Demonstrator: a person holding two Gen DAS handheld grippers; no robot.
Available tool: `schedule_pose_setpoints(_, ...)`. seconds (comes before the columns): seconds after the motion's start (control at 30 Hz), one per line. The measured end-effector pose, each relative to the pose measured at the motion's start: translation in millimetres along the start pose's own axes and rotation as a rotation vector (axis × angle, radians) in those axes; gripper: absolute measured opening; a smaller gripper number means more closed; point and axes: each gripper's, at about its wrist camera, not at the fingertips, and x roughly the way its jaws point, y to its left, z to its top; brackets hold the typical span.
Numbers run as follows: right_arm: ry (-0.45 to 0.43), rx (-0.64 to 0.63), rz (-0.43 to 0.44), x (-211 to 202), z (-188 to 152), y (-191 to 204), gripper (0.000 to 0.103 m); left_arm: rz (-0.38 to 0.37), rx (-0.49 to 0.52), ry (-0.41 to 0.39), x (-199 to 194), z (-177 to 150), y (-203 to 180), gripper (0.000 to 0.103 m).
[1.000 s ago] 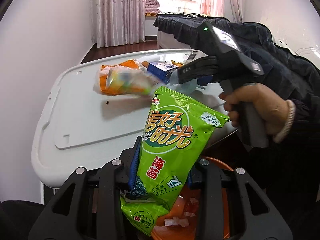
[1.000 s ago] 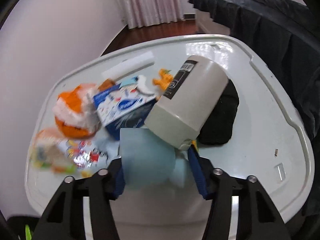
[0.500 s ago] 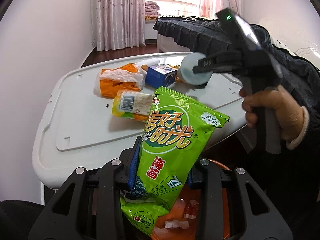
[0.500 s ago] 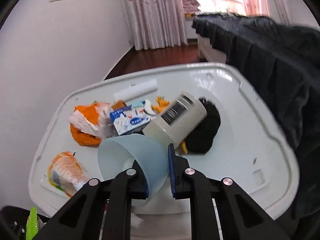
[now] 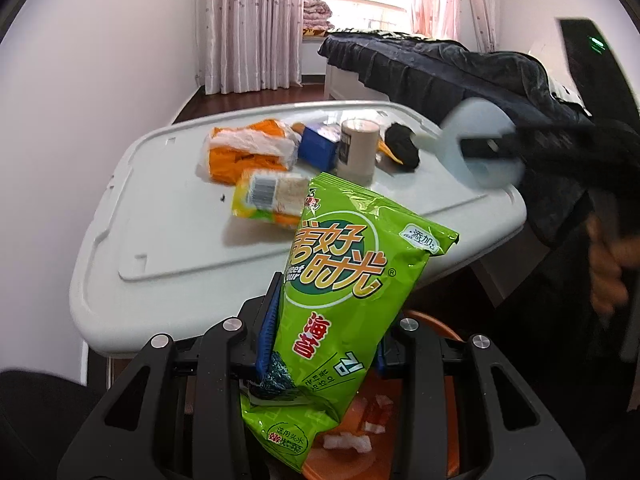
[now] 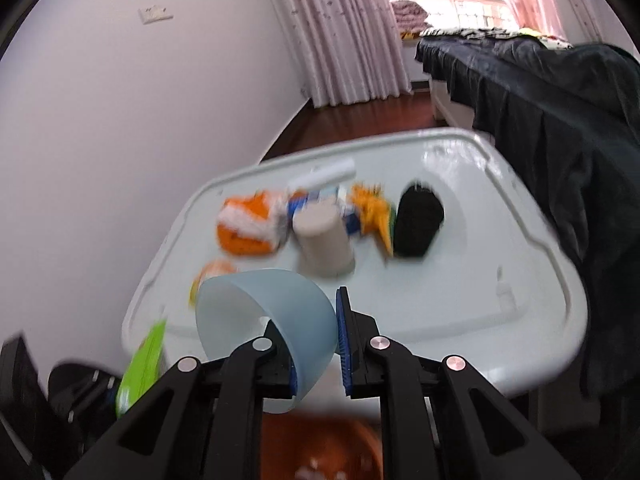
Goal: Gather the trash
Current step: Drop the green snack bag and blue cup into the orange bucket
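While clamped: right gripper (image 6: 316, 344), cup (image 6: 264, 316)

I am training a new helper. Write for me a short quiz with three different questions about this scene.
1. True or false: the left gripper holds a green snack bag.
2. What does the right gripper hold? A) beige cup B) pale blue cup C) black cloth
3. Fill in: the bin under the snack bag is ____ in colour.

Key: 1 true; 2 B, the pale blue cup; 3 orange.
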Motion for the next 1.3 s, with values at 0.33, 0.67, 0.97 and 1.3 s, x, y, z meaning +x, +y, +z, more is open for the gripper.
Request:
schedule_pose_setpoints(0.33, 0.223, -0.035, -0.033, 9, -87, 2, 0.014, -0.015, -0.034, 0.15, 0, -32, -7, 0.035)
schedule_pose_setpoints(0.67, 0.311, -0.049, -0.036, 31, -106, 2, 0.015, -0.011, -0.043, 0.226, 20, -42, -9, 0.035)
schedule_pose_setpoints(0.97, 0.33, -0.045, -0.04, 36, -110, 1, 0.015, -0.021, -0.053, 0.239, 22, -45, -7, 0.035)
schedule_pose_setpoints(1.3, 0.33, -0.021, -0.061, 38, -109, -3, 0.044, -0.018, -0.027, 0.222, 19, -43, -12, 0.06)
